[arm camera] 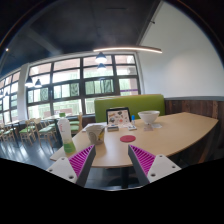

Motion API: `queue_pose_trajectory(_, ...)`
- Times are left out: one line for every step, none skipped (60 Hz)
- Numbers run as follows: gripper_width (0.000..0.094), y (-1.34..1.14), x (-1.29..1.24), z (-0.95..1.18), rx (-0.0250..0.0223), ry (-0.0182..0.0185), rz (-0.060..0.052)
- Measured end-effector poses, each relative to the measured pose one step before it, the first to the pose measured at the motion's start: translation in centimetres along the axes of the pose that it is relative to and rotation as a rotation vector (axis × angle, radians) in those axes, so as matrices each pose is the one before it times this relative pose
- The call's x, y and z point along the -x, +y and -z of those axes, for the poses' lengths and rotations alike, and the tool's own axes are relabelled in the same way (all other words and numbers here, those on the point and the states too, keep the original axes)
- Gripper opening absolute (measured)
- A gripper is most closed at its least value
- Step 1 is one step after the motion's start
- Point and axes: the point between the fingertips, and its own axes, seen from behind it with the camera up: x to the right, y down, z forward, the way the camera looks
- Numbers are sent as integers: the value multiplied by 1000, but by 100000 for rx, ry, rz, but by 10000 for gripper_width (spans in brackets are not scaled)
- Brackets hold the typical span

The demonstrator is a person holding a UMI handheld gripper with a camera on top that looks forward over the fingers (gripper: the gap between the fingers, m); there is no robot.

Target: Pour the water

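Observation:
A pale bottle with a green label (66, 132) stands on the wooden table (175, 130), just beyond my left finger. A small light cup (97, 131) stands to its right. A red round coaster (127, 138) lies beyond the gap between my fingers. My gripper (111, 153) is open and empty, and its magenta pads (80, 158) are wide apart above the table's near edge. Nothing is between the fingers.
A white bowl (149, 118) and an upright card or sign (118, 116) stand farther back on the table. A green sofa (135, 102) is behind the table, and large windows (80, 80) beyond it. Chairs and tables (25, 128) stand at the left.

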Motion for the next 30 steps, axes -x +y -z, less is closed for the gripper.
queue_pose_trajectory(744,-21,72,10,-108,-393,321)
queue_pose_trajectory(742,19,92,20,46,-436,340)
queue_pose_trajectory(742,57,93,20,249,-408,325)
queue_pose_trajectory(741,78,133,32,447,-462,374)
queue_pose_trajectory(744,75,147,37,516,-502,342)
queue_pose_trajectory(742,62,124,53,442,-442,252)
queue_pose_trajectory(743,173,42,-77,206,-356,133)
queue_pose_trajectory(744,-102,328,130,289,-373,35)
queue_pose_trajectory(749,61,203,52,217,-526,-88)
queue_pose_trajectory(752,83,74,-47,242,-732,-122)
queue_pose_trajectory(756,-20,417,11,256,-800,121)
queue_pose_trajectory(761,129,251,-66,191,-1170,226)
queue_pose_trajectory(775,42,417,19,212,-1154,444)
queue_pose_trajectory(787,83,437,-4,201,-1256,679)
queue_pose_trajectory(798,32,532,-39,171,-1224,908)
queue_pose_trajectory(809,162,606,-162,-222,-1302,1104)
queue_pose_trajectory(818,-11,540,-72,-281,-1467,1038)
queue_pose_trajectory(824,5,494,-77,-395,-1247,962)
queue_pose_trajectory(826,-106,467,14,-305,-1102,643)
queue_pose_trajectory(828,-15,509,-169,-412,-844,482)
queue_pose_trajectory(829,2,516,-220,-317,-756,262)
queue_pose_trajectory(828,-31,384,-1149,-354,-650,68)
queue_pose_trajectory(828,153,818,630,-341,-449,-282)
queue_pose_trajectory(827,45,462,-288,-367,-615,-280)
queue_pose_trajectory(827,-156,8,-1348,-487,-918,-197)
queue_pose_trajectory(826,80,933,523,-566,-825,-224)
queue_pose_trajectory(826,-189,254,-1425,-493,-1059,-218)
queue_pose_trajectory(825,-84,621,-535,-454,-961,-150)
queue_pose_trajectory(826,-101,664,-538,-577,-930,-63)
queue_pose_trajectory(824,-264,506,-1013,-437,-846,-100)
